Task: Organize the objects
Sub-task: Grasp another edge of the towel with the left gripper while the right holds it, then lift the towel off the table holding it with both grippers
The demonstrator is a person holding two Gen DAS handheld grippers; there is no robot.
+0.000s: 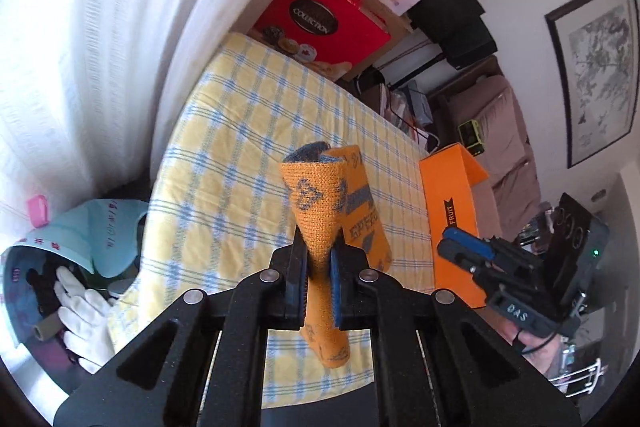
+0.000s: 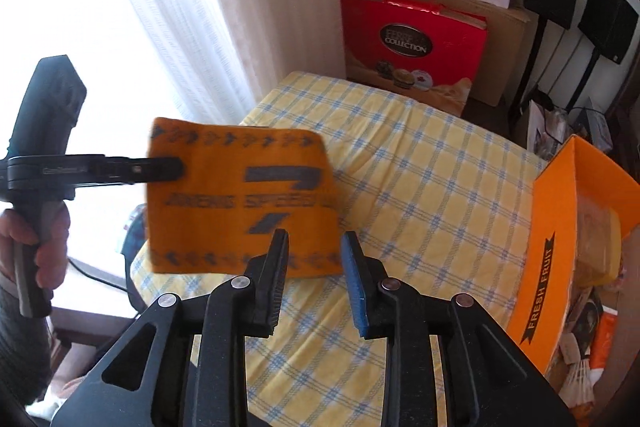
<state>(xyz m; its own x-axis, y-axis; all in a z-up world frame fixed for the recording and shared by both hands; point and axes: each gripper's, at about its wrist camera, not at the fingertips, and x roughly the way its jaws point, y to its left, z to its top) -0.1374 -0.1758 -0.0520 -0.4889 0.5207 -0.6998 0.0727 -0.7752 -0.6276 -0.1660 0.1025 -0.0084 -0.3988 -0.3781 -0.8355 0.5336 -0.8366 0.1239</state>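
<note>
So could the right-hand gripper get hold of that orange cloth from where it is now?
Probably yes. The right gripper is open and the orange cloth, held up by the left gripper, hangs just ahead of its fingers with nothing between them.

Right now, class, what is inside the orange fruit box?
Inside the orange fruit box, the right wrist view shows something pale yellowish against the far wall; I cannot tell what it is. The near wall hides the rest of the interior.

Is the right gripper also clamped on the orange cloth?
No: the right gripper stands open with nothing between its fingers, while only the left gripper pinches the orange cloth.
</note>
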